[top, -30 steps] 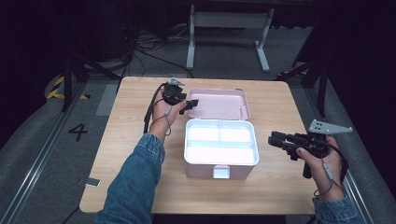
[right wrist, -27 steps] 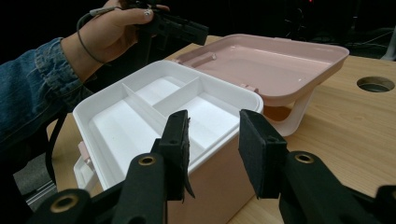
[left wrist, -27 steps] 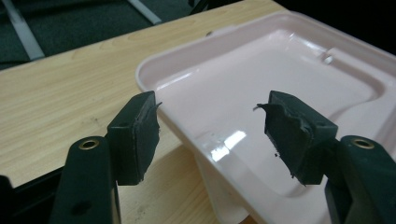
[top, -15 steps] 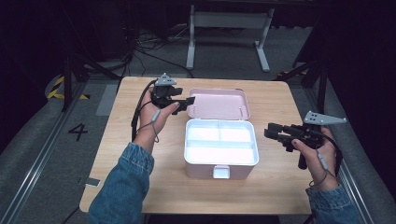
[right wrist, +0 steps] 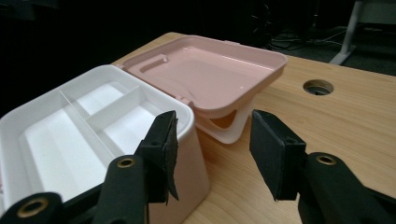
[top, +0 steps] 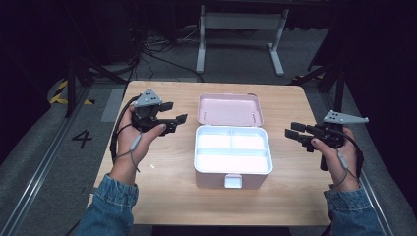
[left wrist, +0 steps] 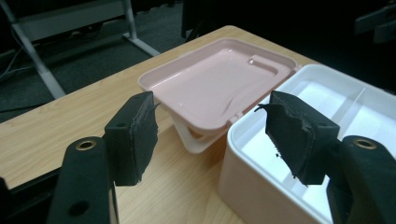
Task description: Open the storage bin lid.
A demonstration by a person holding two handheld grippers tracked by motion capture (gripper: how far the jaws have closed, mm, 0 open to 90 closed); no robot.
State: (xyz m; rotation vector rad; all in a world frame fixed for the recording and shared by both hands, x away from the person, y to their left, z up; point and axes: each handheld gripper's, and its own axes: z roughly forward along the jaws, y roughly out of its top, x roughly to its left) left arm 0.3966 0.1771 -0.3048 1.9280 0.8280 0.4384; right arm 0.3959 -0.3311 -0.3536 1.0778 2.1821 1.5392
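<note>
Hanging wide and empty at mid-frame, left gripper point(top: 173, 119) and right gripper point(top: 295, 133) flank the box point(top: 232, 156); a careless swing could knock its open lid point(top: 229, 109) or shove it across the desk point(top: 162, 196).

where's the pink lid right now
In the high view the pink lid lies flipped open flat on the table, hinged behind the white box, between the left gripper and right gripper.

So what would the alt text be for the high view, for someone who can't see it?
An open pink storage box sits mid-table, its lid folded flat behind it and its white divided tray bare. A person's hands hold the left gripper and right gripper off to either side, jaws apart, touching nothing.
</note>
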